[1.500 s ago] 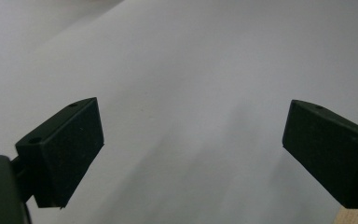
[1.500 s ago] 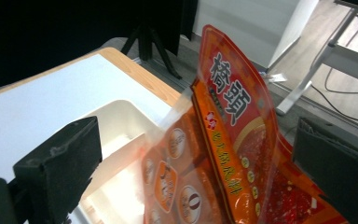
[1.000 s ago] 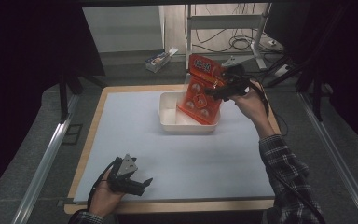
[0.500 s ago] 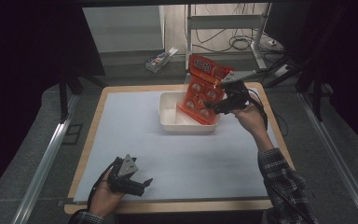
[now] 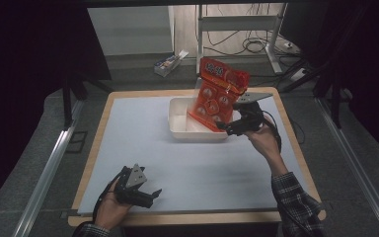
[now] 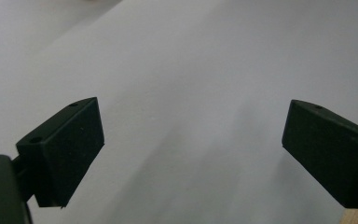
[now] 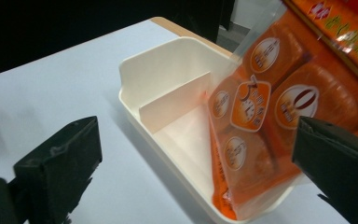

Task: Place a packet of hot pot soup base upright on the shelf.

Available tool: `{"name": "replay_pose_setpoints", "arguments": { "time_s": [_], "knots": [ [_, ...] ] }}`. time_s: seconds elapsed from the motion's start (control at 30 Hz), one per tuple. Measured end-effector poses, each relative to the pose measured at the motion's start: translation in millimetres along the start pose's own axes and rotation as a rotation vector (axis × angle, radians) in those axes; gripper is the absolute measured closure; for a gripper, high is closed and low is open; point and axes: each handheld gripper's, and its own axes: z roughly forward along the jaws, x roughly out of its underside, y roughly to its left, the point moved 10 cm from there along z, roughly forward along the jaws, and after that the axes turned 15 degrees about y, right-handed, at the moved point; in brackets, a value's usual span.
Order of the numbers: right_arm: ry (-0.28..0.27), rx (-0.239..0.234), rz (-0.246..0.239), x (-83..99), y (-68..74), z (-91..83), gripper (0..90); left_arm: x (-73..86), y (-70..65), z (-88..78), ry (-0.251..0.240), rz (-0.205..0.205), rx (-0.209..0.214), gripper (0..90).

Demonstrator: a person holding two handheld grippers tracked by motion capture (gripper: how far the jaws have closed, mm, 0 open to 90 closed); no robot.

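An orange snack bag (image 5: 216,94) stands tilted in the right compartment of a white tray (image 5: 197,137) at the back of the table. My right gripper (image 5: 227,121) hovers just in front and to the right of the tray, open and holding nothing. In the right gripper view the bag (image 7: 270,116) leans against the tray's wall (image 7: 168,60), a divider (image 7: 172,107) splits the tray, and my right gripper (image 7: 196,140) has its jaws spread wide, clear of the bag. My left gripper (image 5: 152,196) rests open on the mat near the front left edge. The left gripper (image 6: 193,140) has bare mat between its jaws.
A pale mat (image 5: 177,163) covers the wooden table (image 5: 177,218). A small box (image 5: 170,61) lies on the floor behind the table, near a metal stand (image 5: 271,34) and cables. Dark rails run along both sides.
My right gripper has drawn back toward the near side and lower, away from the bag's upper part. The bag stays leaning in the tray. The left gripper has not moved.
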Motion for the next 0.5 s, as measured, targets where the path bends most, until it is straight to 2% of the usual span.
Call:
{"name": "replay_pose_setpoints", "arguments": {
  "time_s": [0.07,0.23,0.5],
  "knots": [
    [0.018,0.0,-0.005,4.7,0.7,2.8,0.0,0.0,-0.2,-0.2,0.0,0.001,0.0,5.5],
    [0.006,-0.015,0.006,10.7,4.2,3.1,0.0,0.0,-0.4,-0.6,0.0,0.0,0.002,5.5],
    [0.022,-0.022,-0.001,21.1,14.6,4.5,0.0,-0.5,-1.2,-2.1,-0.006,0.0,0.009,5.4]
  ]
}}
